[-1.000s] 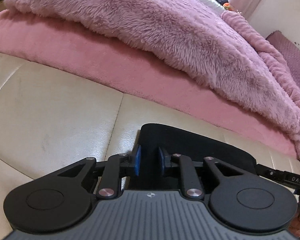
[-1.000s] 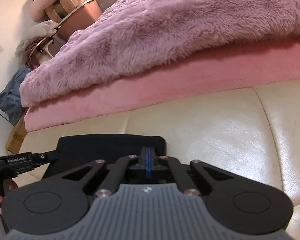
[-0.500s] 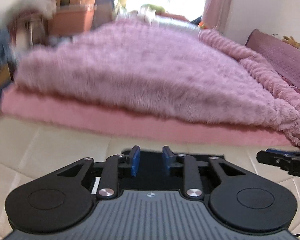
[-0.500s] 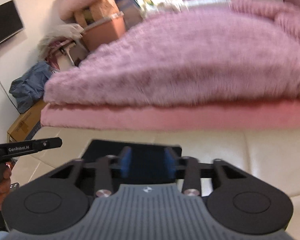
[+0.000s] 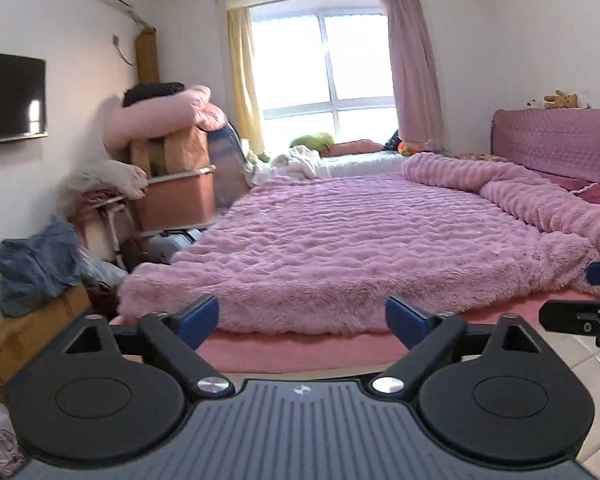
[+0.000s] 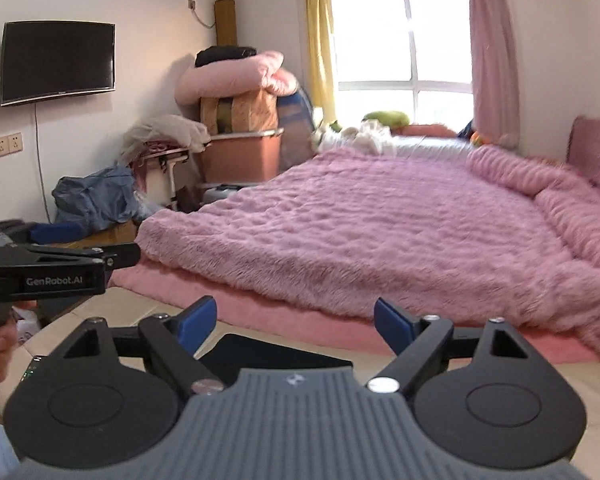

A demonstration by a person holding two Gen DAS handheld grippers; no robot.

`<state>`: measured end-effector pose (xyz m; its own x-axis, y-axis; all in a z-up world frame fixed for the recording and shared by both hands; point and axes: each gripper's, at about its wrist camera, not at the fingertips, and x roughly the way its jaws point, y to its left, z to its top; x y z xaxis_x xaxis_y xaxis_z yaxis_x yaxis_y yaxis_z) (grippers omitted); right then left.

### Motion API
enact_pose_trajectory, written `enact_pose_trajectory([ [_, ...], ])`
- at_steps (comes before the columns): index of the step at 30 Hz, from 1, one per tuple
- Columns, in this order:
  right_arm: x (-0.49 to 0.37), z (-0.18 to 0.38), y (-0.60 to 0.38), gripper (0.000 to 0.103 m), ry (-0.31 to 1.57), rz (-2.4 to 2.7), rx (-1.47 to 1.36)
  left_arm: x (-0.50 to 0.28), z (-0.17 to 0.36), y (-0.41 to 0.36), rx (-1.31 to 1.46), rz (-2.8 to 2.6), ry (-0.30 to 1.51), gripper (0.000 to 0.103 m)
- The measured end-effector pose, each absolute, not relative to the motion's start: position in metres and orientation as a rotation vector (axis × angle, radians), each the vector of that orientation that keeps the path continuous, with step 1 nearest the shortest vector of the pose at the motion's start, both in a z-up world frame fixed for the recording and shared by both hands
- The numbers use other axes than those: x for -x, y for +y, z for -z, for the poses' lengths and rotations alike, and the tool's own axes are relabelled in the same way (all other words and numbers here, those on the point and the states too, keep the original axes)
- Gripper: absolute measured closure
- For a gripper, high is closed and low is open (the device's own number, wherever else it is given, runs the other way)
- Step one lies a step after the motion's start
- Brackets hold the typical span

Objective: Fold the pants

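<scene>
Pants [image 6: 260, 350] are lying folded on the cream bench at 6 o'clock beneath the right hand-held gripper [image 6: 294, 320], both it and the left hand-held gripper [image 5: 302, 320] gaping empty, suggesting only withdrawal remains.

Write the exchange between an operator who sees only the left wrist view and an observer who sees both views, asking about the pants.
Operator: My view shows no pants. Where are they?
Observer: The black pants lie flat on the cream cushion, just below the right gripper.
Operator: Is that gripper holding them?
Observer: No. Its jaws stand wide open above the cloth, with nothing between them.
</scene>
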<state>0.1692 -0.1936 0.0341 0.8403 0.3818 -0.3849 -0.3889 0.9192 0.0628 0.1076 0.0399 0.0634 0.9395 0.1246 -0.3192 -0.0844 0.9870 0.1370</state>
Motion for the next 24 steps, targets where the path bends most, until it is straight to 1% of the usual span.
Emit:
enact_pose_trajectory([
  [5,-0.123,-0.038,-0.196,0.021,0.377,-0.337,-0.016,-0.084,-0.057,0.037,-0.077,-0.117,0.369,0.000],
  [8,-0.104,-0.029,-0.195,0.021,0.418,-0.320,-0.028,-0.073,-0.048,0.038,-0.017,-0.100,0.419,0.000],
  [13,-0.085,-0.008,-0.191,0.021,0.482,-0.290,0.016,-0.062,-0.029,0.031,-0.019,-0.110,0.469,0.000],
  [19,-0.091,0.018,-0.188,0.021,0.599,-0.272,0.024,-0.064,-0.001,0.032,-0.005,-0.147,0.625,0.000],
  [24,-0.098,0.038,-0.182,0.021,0.683,-0.262,0.057,-0.064,0.017,0.035,0.001,-0.132,0.711,0.000],
])
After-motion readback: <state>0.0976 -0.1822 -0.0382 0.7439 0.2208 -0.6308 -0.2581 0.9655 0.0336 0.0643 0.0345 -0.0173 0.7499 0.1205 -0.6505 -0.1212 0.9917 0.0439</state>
